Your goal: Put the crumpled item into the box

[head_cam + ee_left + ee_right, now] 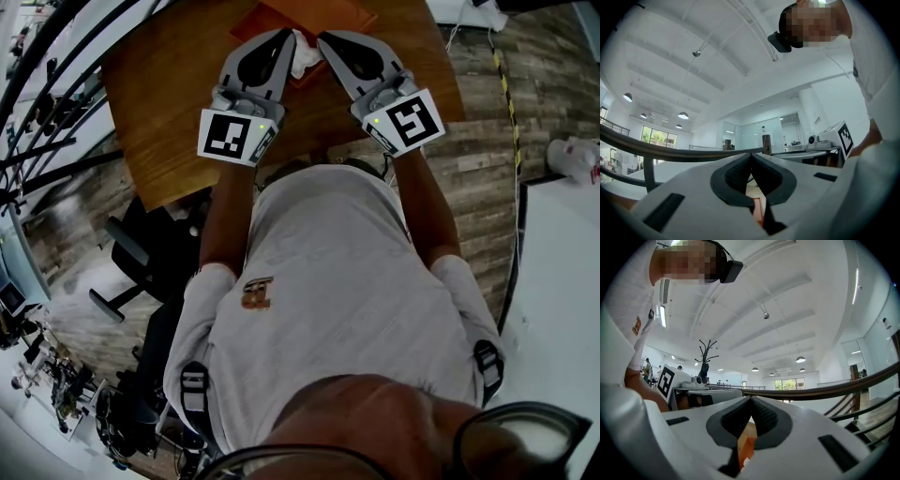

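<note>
Wooden table (169, 94) tops the head view, with plank floor (487, 169) open to its right; the crumpled item (305, 56) lies at the orange box's (323, 14) near edge, between the left gripper (286, 37) and the right gripper (323, 39). In the left gripper view the jaws are pressed together on nothing, with a bright hall beyond. In the right gripper view the jaws are likewise together, under a curved railing (825, 389).

No words or numbers can be read. The left tool (284, 37) and right tool (326, 40) bear patterned square markers (232, 134). The shirt emblem (256, 293) is too blurred.
</note>
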{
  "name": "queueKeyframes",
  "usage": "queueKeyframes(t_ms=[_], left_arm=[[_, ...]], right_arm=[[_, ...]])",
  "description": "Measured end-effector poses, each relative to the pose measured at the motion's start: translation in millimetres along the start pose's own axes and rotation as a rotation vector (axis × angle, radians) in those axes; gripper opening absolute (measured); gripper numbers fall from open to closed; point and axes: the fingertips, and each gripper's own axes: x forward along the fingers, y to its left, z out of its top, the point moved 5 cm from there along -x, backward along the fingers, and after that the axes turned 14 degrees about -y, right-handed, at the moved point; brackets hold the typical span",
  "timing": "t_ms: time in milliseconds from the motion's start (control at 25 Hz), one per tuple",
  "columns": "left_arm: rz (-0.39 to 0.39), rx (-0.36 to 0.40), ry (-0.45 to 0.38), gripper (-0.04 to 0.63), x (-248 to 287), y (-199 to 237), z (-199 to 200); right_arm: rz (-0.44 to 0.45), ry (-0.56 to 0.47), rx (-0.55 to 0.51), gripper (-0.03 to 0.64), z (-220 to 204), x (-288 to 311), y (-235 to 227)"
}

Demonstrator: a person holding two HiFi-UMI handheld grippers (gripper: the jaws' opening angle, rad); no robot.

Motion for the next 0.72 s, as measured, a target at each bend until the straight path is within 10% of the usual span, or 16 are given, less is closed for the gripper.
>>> queueKeyframes(t_ms=[720], left_arm=[[-0.003,-0.002,0.004,0.02,-1.1,-6.0,0.9]], right_arm=[[0.015,0.016,-0.015,0.032,2.1,-4.6,1.9]])
